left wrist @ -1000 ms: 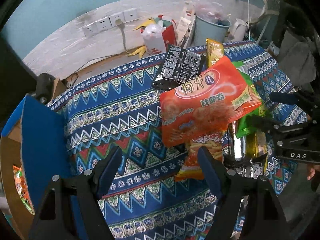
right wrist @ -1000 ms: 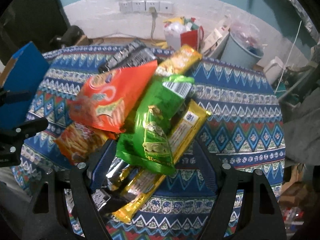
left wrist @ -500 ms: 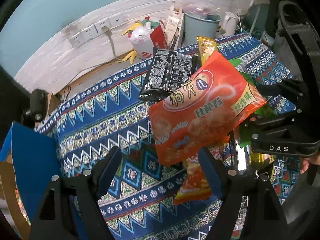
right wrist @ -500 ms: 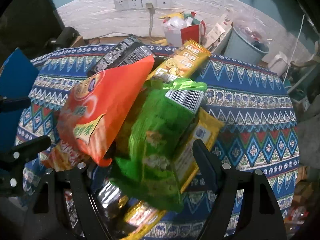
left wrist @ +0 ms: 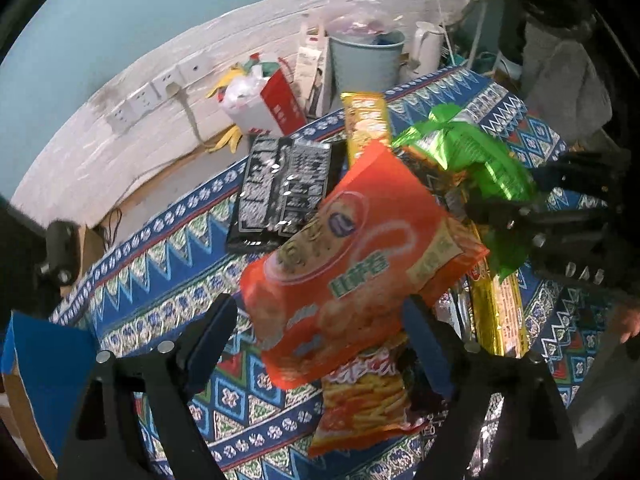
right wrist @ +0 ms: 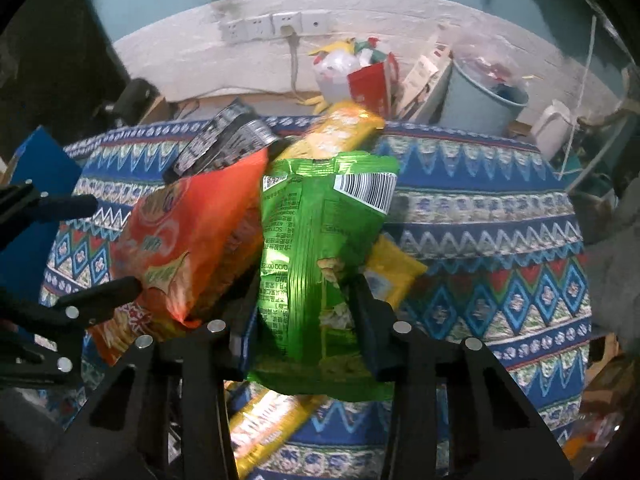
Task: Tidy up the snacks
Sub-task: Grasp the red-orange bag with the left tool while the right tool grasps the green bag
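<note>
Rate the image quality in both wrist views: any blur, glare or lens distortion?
Left wrist view: orange bag motion-smeared, print unreadable; glare on the gold wrapper; fisheye bends the wall. Right wrist view: green bag fairly sharp, barcode legible, sheen down its middle; yellow pack below it blurred; dark vignette corners.

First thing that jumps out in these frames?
The green bag, pinched upright in the right gripper, whose jaws have just been closing on it. Beside it to the left, the orange bag tilts between the open left gripper's fingers, atop a snack pile on the patterned cloth.
</note>
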### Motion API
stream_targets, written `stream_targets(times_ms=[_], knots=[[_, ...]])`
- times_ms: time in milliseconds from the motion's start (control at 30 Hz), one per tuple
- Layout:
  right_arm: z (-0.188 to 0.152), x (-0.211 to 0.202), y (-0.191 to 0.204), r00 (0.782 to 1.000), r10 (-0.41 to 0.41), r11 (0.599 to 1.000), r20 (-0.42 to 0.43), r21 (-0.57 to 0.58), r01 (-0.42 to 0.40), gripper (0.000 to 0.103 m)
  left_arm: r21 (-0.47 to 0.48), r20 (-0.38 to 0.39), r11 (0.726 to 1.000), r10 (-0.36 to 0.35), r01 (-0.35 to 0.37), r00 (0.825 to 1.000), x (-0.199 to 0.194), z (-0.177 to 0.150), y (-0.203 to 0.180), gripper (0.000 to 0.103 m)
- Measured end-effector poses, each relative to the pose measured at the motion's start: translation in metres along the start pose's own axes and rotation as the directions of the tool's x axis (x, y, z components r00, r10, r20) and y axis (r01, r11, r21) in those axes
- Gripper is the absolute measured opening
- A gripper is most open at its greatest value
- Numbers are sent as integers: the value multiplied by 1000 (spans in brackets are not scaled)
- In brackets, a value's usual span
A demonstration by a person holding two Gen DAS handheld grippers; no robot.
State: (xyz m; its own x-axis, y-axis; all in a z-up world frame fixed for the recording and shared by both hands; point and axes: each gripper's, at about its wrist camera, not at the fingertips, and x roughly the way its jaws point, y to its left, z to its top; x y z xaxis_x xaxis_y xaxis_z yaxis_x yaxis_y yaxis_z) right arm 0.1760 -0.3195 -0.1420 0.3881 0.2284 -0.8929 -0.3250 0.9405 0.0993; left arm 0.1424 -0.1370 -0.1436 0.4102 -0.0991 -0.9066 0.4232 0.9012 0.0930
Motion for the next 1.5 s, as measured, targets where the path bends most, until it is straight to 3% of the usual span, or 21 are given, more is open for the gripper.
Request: stream_targets(times_ms=[200, 300, 400, 500, 533, 600, 633, 700, 800, 867, 1500], knots=[[-6, -3, -24, 1000, 7, 998, -3, 64, -7, 39, 123, -3, 991, 53, -52, 999, 11, 0, -21, 86], [-8, -4, -29, 1000, 10, 997, -6, 82, -10, 39, 162, -6, 980, 113, -111, 994, 21, 2, -30, 86], [-9, -6, -29, 1000, 16, 997, -3, 82, -16, 39, 167, -6, 975, 147, -144, 989, 29, 5, -31, 86], [-10, -5, -27, 1000, 23, 997, -4, 74, -23, 39, 130, -6, 985, 119, -117, 993, 32, 9, -25, 86], [-9, -4, -26, 1000, 25, 997, -3, 70, -24, 39, 115, -1, 988, 101, -100, 995, 31, 10, -22, 84], [-8, -4, -22, 1000, 30, 998, 2, 56, -30, 39, 87, 16, 994, 59, -60, 998, 27, 12, -16, 67], [-9, -5, -21, 1000, 31, 998, 4, 50, -31, 39, 71, 23, 997, 43, -44, 999, 25, 12, -12, 63], [-9, -5, -18, 1000, 29, 999, 10, 35, -29, 39, 46, 40, 999, 28, -29, 999, 21, 12, -7, 42], [-7, -5, -13, 1000, 18, 1000, 20, 12, -18, 39, 25, 70, 1000, 15, -17, 997, 14, 9, -3, 27], [-6, -5, -10, 1000, 13, 1000, 25, 3, -13, 39, 23, 102, 999, 43, -46, 994, 6, 8, -2, 21], [7, -37, 22, 992, 1, 998, 128, -61, 7, 38, -63, 225, 996, 79, -66, 971, -55, -7, 17, 14]])
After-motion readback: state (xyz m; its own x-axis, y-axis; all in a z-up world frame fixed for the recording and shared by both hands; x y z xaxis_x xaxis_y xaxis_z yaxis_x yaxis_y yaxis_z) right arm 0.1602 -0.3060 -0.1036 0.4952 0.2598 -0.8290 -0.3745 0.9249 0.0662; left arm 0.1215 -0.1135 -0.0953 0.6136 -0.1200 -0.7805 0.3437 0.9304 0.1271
